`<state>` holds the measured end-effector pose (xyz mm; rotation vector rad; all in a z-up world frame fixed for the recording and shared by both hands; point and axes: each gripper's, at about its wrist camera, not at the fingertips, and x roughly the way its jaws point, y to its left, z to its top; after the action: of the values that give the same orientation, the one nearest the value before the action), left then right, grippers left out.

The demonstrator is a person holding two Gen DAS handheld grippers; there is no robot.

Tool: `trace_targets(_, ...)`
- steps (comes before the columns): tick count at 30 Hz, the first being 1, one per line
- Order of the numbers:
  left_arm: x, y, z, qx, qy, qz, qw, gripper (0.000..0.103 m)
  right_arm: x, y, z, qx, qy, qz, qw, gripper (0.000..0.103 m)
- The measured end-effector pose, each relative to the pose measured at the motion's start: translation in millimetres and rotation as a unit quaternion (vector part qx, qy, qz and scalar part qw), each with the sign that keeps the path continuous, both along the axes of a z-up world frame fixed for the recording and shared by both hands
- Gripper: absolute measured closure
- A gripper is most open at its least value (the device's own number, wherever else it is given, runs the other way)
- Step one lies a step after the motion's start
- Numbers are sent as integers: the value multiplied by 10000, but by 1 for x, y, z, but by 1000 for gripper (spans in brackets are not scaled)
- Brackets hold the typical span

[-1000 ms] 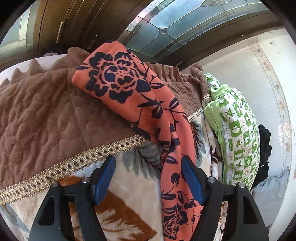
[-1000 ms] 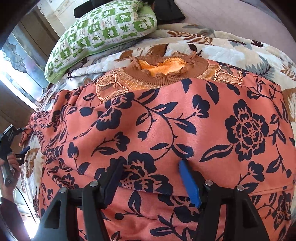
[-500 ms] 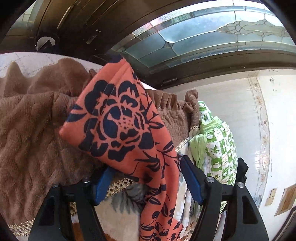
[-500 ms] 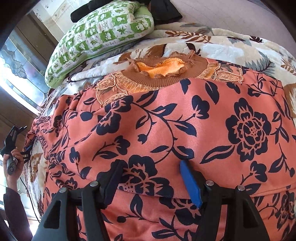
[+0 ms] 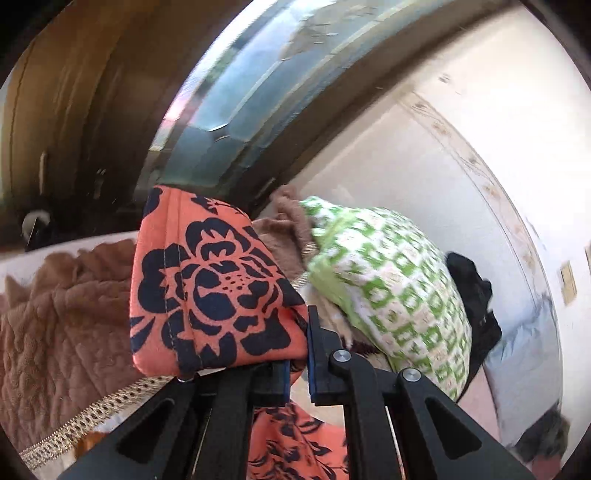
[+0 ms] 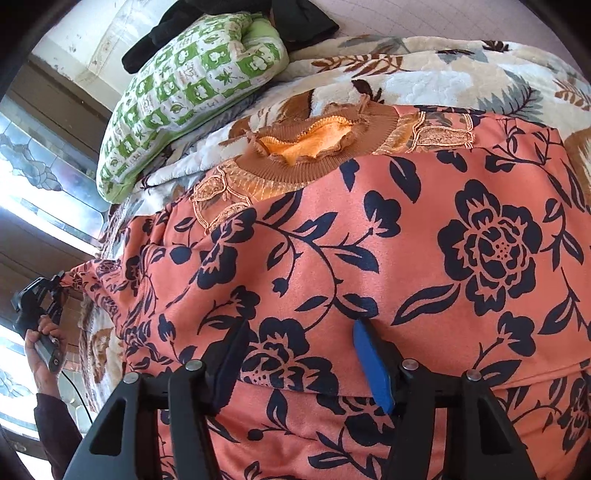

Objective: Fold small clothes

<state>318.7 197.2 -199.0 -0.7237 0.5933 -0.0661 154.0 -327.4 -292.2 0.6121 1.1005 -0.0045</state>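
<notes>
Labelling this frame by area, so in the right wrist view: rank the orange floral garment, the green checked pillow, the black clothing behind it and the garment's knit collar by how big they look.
1. orange floral garment, though nearest the camera
2. green checked pillow
3. knit collar and black clothing: look alike; the clothing is partly hidden, so unranked.

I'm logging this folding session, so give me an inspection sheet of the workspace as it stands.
Surface: leaf-print blanket on a bed, brown quilt alongside.
Job's things: orange floral garment spread flat, neckline away from the right camera; one end lifted.
Clutter: green checked pillow, black clothing behind it.
Grippers: left gripper shut on the garment's end; right gripper open over the cloth.
Cables: thin cord below the left hand.
Surroundings: stained-glass window, white wall.
</notes>
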Motion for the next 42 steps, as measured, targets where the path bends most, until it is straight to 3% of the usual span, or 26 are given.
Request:
trace_targets(4,-24,-95,52,750,-570,-1106,9894,97,-6,-15,11,-101,-109,-277,9995,43)
trace_targets(6,-40,-146,65,894,-686,-1763,9779,97,-11,-27,20,-164,-217,-437,9987,43)
trace_targets(8,-61,-204,72,1087,-773,-2481,9595,97,-17,-42,29,-200,-344,-650,9971,43)
trace_targets(9,-72,-236,73,1211,-788,-2854,9475,97,-21,-51,33,-202,-404,-788,9959,43)
trace_targets(11,-98,-299,69,1368,-845,-3683,9157,96,-27,-71,40,-181,-505,-1064,9929,43)
trace_targets(12,-111,-327,64,1365,-835,-4134,8964,95,-31,-81,43,-183,-561,-1217,9908,43)
trace_targets(14,-129,-377,52,1452,-507,-5038,8500,84,-40,-101,49,-265,-665,-1546,9854,43)
trace_targets(15,-136,-393,49,1536,-386,-5270,8350,80,-45,-111,52,-304,-700,-1723,9821,42)
trace_targets(16,-143,-396,49,1597,-421,-5325,8302,79,-51,-121,53,-260,-770,-1890,9786,42)
trace_targets(17,-146,-393,52,1625,-542,-5287,8314,77,-56,-130,55,-121,-865,-2007,9758,37)
trace_targets(18,-145,-385,57,1615,-648,-5179,8376,61,-61,-139,55,57,-943,-2109,9729,35)
trace_targets(19,-139,-369,63,1537,-724,-4985,8501,42,-65,-147,56,233,-1004,-2210,9698,33)
trace_targets(21,-125,-335,71,1254,-832,-4449,8828,29,-68,-154,56,520,-1140,-2291,9653,31)
trace_targets(25,-91,-289,57,1297,-391,-3519,9262,29,-56,-144,56,319,-855,-2048,9745,30)
trace_targets(28,-63,-256,24,1596,331,-2808,9458,29,-48,-135,43,40,-349,-1878,9816,30)
trace_targets(31,-40,-228,-12,1773,925,-2340,9515,30,-50,-142,29,15,-88,-1934,9811,30)
trace_targets(34,-24,-212,-45,1925,1515,-2064,9473,31,-48,-149,17,26,-31,-1958,9806,35)
trace_targets(37,-19,-207,-64,1944,1805,-2074,9416,31,-40,-148,2,-11,116,-1839,9829,52)
trace_targets(41,-19,-219,-77,2404,1960,-2127,9266,31,-25,-129,-5,-600,311,-1440,9873,85)
trace_targets(42,-19,-223,-79,2498,1976,-2152,9232,31,-23,-122,-2,-734,290,-1331,9880,90)
